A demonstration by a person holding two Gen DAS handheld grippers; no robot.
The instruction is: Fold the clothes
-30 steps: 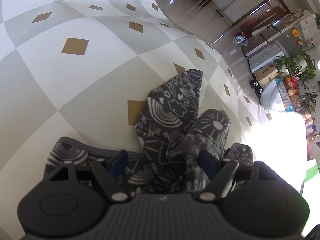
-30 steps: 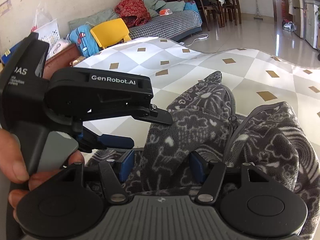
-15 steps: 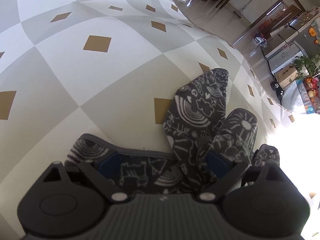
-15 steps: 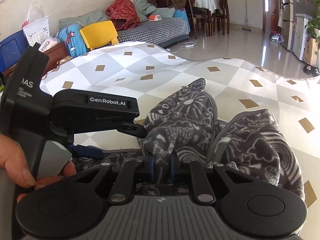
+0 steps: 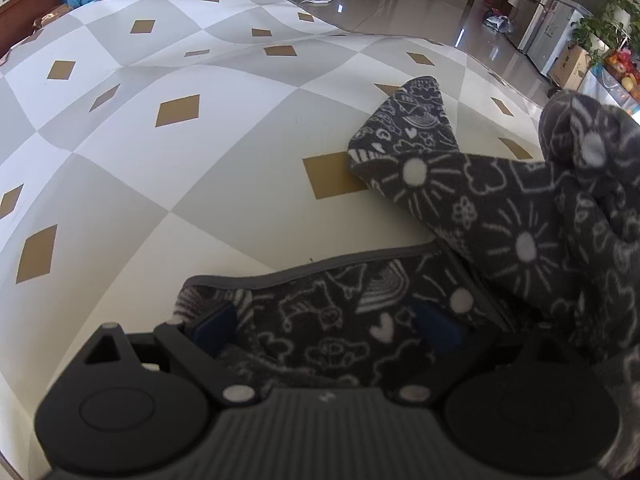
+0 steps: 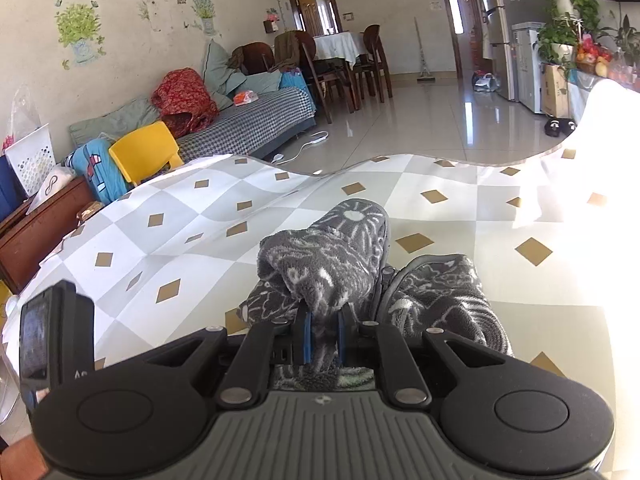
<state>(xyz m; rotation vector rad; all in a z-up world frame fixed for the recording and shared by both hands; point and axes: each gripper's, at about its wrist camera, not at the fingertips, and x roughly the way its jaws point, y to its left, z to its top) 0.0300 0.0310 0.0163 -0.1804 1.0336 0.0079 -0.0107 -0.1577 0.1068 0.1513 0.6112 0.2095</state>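
Near the middle of the checked grey-and-white tablecloth (image 5: 168, 152), a dark grey patterned fleece garment (image 5: 500, 216) is pinched by the right gripper (image 6: 322, 336); the left gripper (image 5: 328, 328) is spread wide around its hem.

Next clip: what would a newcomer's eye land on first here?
The dark doodle-print fleece, bunched on the checked tablecloth, with a fold pinched in the shut right gripper. The left gripper stands open over its near edge. Behind, a yellow chair stands out.
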